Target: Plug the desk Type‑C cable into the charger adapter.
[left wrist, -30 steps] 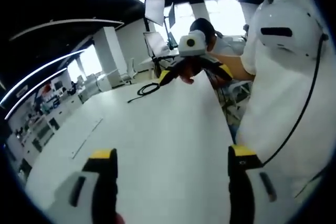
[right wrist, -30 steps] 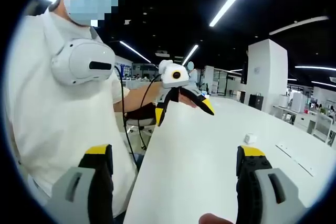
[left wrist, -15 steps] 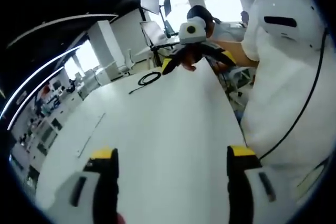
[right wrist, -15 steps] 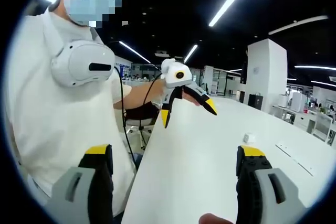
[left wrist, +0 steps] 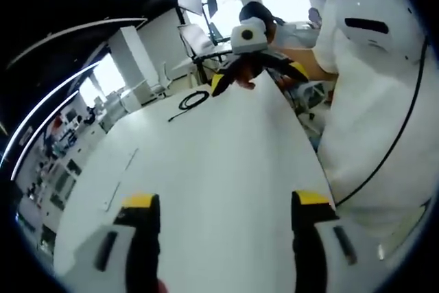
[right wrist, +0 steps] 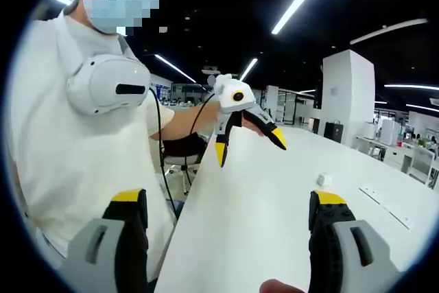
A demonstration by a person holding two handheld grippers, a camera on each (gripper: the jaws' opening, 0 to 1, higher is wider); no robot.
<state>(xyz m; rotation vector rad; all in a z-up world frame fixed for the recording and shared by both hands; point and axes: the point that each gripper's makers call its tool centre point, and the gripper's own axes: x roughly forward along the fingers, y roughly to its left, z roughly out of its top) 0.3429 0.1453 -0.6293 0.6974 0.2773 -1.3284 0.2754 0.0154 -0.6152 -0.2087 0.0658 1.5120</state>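
Both hand-held grippers agape — left hand-held gripper (left wrist: 219,238), right hand-held gripper (right wrist: 230,238) — cable (left wrist: 190,102) apart

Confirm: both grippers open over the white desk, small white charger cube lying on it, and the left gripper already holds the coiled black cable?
Not quite. In the left gripper view the left gripper is open and holds nothing; the coiled black cable lies far up the white desk. The right gripper is open too, and the small white charger cube lies on the desk.
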